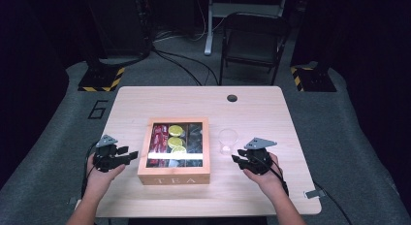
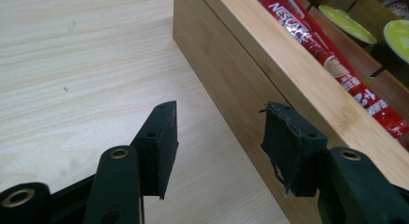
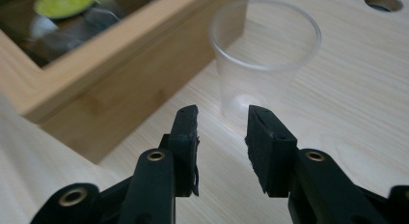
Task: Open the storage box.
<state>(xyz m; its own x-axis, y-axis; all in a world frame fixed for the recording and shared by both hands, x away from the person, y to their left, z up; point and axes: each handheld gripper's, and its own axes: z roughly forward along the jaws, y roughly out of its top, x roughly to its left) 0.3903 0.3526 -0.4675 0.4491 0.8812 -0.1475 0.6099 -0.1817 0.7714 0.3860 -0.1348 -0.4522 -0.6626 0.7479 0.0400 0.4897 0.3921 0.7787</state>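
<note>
square bamboo tea box (image 1: 174, 178) | round clear plastic cup (image 1: 227, 140) | pale woodgrain table (image 1: 261, 113)

Pale wood tabletop (image 1: 271, 113) on grey carpet (image 1: 339, 118). Dark folding chair (image 1: 253, 40) behind; hazard-striped stand bases (image 1: 102, 79) either side. Surroundings black, possibly curtained.

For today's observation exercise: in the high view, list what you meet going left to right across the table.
left gripper → wooden tea box → clear plastic cup → right gripper
</note>
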